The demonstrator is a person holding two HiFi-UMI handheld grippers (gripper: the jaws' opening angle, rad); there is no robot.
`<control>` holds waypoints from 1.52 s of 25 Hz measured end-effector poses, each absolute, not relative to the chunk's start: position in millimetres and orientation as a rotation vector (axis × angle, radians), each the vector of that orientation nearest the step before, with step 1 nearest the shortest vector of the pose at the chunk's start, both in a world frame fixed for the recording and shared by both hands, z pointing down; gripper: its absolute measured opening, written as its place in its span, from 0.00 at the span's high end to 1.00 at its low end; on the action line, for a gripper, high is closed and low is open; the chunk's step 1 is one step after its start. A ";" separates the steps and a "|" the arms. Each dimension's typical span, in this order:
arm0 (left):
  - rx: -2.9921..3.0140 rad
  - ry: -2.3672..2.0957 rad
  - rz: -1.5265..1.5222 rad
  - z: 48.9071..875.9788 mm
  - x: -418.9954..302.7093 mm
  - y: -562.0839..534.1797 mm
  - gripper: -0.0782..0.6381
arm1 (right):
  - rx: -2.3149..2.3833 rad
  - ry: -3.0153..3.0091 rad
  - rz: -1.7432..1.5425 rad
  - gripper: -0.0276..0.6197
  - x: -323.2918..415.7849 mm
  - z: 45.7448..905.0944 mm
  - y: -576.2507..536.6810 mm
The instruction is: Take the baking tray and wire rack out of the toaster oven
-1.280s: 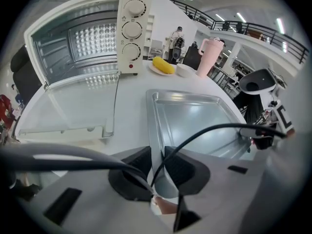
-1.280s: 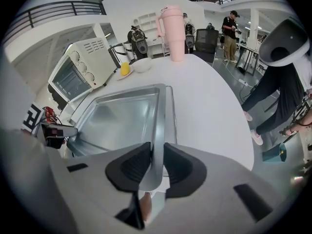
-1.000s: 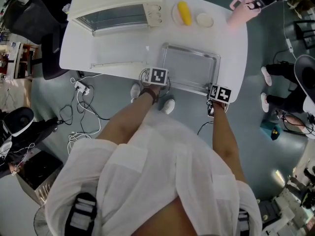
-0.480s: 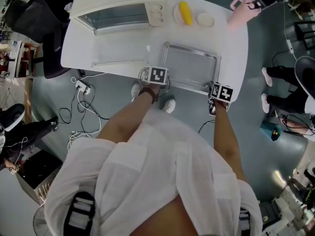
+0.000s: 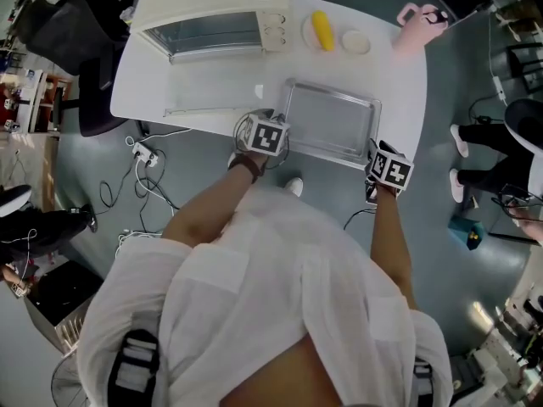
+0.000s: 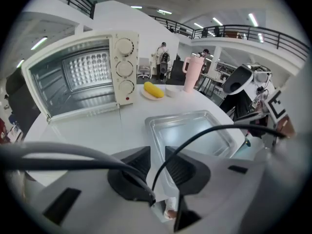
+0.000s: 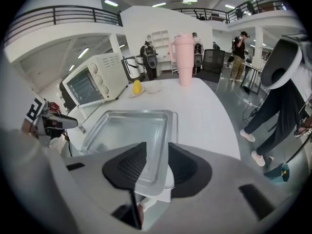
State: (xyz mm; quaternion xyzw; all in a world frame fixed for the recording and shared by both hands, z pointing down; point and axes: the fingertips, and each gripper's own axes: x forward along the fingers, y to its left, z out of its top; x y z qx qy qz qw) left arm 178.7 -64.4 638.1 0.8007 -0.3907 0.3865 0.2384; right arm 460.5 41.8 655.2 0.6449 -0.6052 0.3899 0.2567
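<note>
The metal baking tray (image 5: 329, 124) lies flat on the white table (image 5: 399, 75), near its front edge. My left gripper (image 5: 271, 119) hangs above the tray's near left corner, and its jaws have just been opening. In the left gripper view the tray (image 6: 191, 129) lies below the left gripper (image 6: 157, 157), untouched by the pads. My right gripper (image 5: 374, 148) is over the near right corner, its jaws also just opened. The tray (image 7: 127, 129) shows under the right gripper (image 7: 157, 161), free of it. The toaster oven (image 5: 212, 11) stands open at the back left; I cannot make out a wire rack inside.
The oven's glass door (image 5: 212, 87) lies folded down on the table left of the tray. A plate with corn (image 5: 321, 29), a small white dish (image 5: 355, 41) and a pink cup (image 5: 422, 17) stand at the back. Cables (image 5: 140, 172) trail on the floor. A person (image 7: 287, 96) stands to the right.
Both grippers have risen off the tray's near edge, and their jaws stand wider than before. The tray has stayed flat on the table.
</note>
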 end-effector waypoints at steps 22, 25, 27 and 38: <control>2.557 -1.058 -0.063 437.0 149.4 -96.5 0.87 | 2.101 -2.221 0.536 0.95 456.5 484.8 24.6; 2.587 -1.098 -0.086 430.6 142.7 -93.4 0.87 | 2.073 -2.254 0.507 0.95 450.5 479.3 29.9; 2.612 -1.128 -0.056 427.6 138.2 -91.3 0.87 | 2.063 -2.267 0.485 0.95 448.2 472.8 31.9; 2.686 -1.196 -0.101 388.0 118.2 -78.7 0.87 | 2.039 -2.347 0.355 0.95 434.9 431.2 32.8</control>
